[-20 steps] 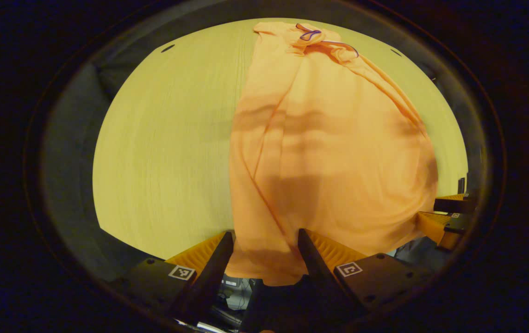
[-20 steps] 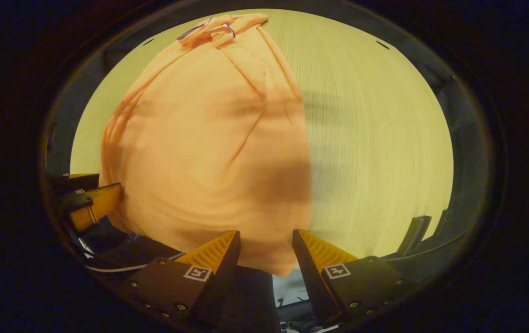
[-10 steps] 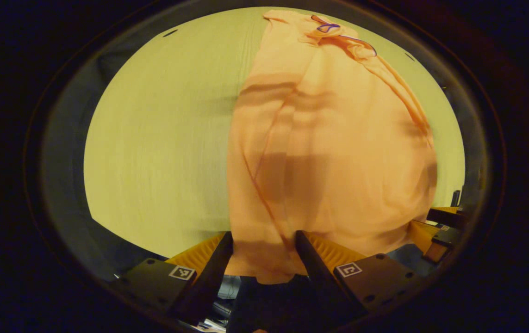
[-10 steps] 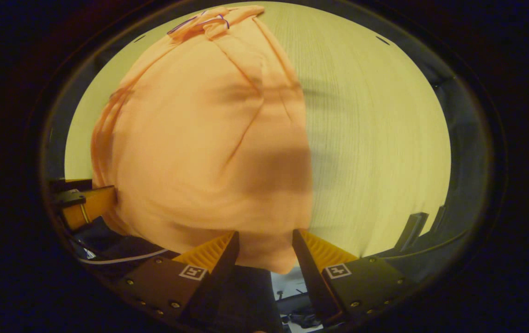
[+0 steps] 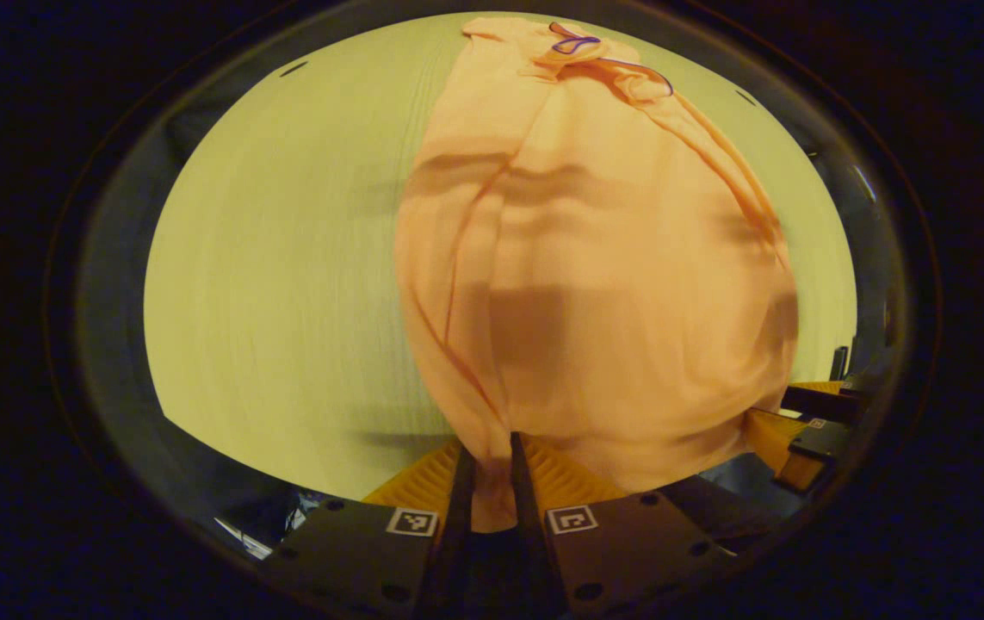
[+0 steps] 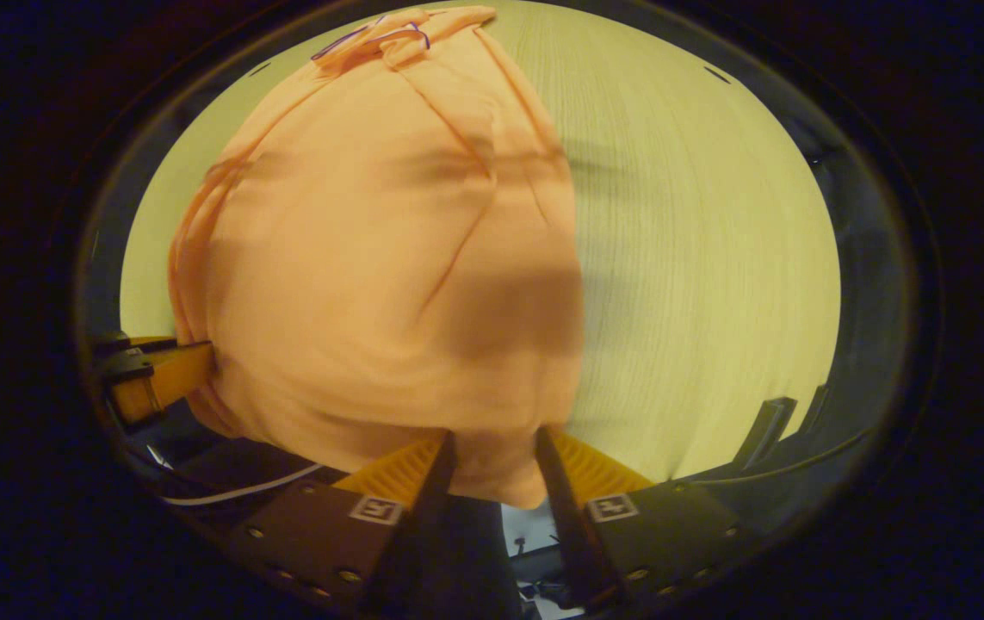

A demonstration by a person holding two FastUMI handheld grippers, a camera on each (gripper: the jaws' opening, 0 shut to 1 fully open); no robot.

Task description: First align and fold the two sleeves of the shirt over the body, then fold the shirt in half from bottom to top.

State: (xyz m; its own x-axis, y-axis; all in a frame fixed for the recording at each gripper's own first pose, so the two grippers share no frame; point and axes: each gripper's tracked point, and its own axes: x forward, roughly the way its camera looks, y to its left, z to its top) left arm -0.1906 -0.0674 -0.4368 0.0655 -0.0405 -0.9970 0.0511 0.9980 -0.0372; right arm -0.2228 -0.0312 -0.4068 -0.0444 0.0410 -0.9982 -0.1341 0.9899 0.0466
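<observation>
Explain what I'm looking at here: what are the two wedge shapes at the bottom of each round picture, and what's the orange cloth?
Each picture comes from a camera riding on a hand-held claw, looking along its two fingers. In the left gripper view, the left claw has its fingers nearly together, pinching the bottom hem of the orange shirt. In the right gripper view, the right claw has the hem between its fingers, which stand wider apart, so its grip is unclear. The shirt lies lengthwise on a pale wooden table, collar at the far end, sleeves already folded in.

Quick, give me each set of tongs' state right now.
Left tongs: closed on the shirt's bottom hem.
Right tongs: partly open, hem cloth between the fingers, not yet clamped.
</observation>
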